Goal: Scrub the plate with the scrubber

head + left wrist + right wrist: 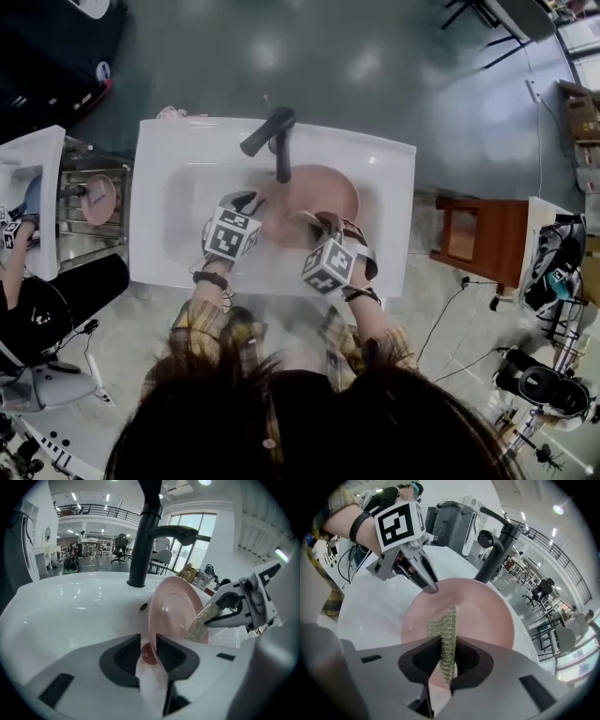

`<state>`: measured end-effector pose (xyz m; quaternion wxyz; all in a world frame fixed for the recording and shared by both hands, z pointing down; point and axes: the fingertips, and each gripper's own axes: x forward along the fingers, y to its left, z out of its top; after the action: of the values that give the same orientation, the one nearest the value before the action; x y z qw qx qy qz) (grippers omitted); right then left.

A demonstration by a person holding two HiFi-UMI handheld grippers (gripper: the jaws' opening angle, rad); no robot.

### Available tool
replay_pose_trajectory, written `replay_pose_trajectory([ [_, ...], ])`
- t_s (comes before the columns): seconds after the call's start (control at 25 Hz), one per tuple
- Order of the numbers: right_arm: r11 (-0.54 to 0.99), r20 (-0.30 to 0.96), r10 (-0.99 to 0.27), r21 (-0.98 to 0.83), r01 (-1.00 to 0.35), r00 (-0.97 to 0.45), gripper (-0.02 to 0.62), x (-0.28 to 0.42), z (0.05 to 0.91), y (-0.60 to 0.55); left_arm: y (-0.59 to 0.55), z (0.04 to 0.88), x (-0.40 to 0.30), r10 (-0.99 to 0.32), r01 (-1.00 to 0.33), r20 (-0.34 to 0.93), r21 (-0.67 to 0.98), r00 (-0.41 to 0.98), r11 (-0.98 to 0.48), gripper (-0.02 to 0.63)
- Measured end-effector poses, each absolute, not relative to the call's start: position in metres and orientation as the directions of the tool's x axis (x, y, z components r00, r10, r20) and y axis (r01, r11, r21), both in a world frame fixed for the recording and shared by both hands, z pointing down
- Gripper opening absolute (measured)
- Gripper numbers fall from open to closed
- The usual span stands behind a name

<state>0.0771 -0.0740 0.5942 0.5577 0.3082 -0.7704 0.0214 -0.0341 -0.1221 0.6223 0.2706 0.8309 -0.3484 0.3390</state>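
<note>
This is a big open lab or test hall, not a home kitchen. In the head view a white sink [155, 202] with a black tap [278, 141] stands free on a polished grey floor [356, 56]. A second sink station [37, 159] is at the left edge, black equipment [544, 386] at lower right and cardboard boxes [581, 117] at upper right. The upper part of the left gripper view shows a railed gallery [93, 511] (strip lights above it), office chairs [121, 543] and tall windows [190, 534].
</note>
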Motion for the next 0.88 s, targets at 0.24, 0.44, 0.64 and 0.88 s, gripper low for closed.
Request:
replay_pose_trajectory([
  [0.24,0.754,0.844,-0.493,0.294,-0.588,-0.211,0.077,0.085,0.564,-0.077,-0.126,0.599,-0.038,-0.444,-0.782,0.734,0.189,0.514,-0.594,0.098],
  [0.44,0.714,0.811,-0.532,0.274,-0.644,-0.244,0.077,0.085,0.535,-0.077,-0.127,0.564,-0.034,-0.495,-0.785,0.672,0.213,0.55,-0.582,0.098],
  [0.64,0.656,0.749,-0.574,0.179,-0.733,-0.331,0.077,0.081,0.49,-0.08,-0.123,0.522,-0.034,-0.562,-0.792,0.591,0.245,0.579,-0.559,0.097],
  [0.88,0.561,0.582,-0.658,-0.045,-0.826,-0.478,0.077,0.076,0.42,-0.092,-0.121,0.473,-0.04,-0.629,-0.797,0.499,0.267,0.596,-0.542,0.049],
])
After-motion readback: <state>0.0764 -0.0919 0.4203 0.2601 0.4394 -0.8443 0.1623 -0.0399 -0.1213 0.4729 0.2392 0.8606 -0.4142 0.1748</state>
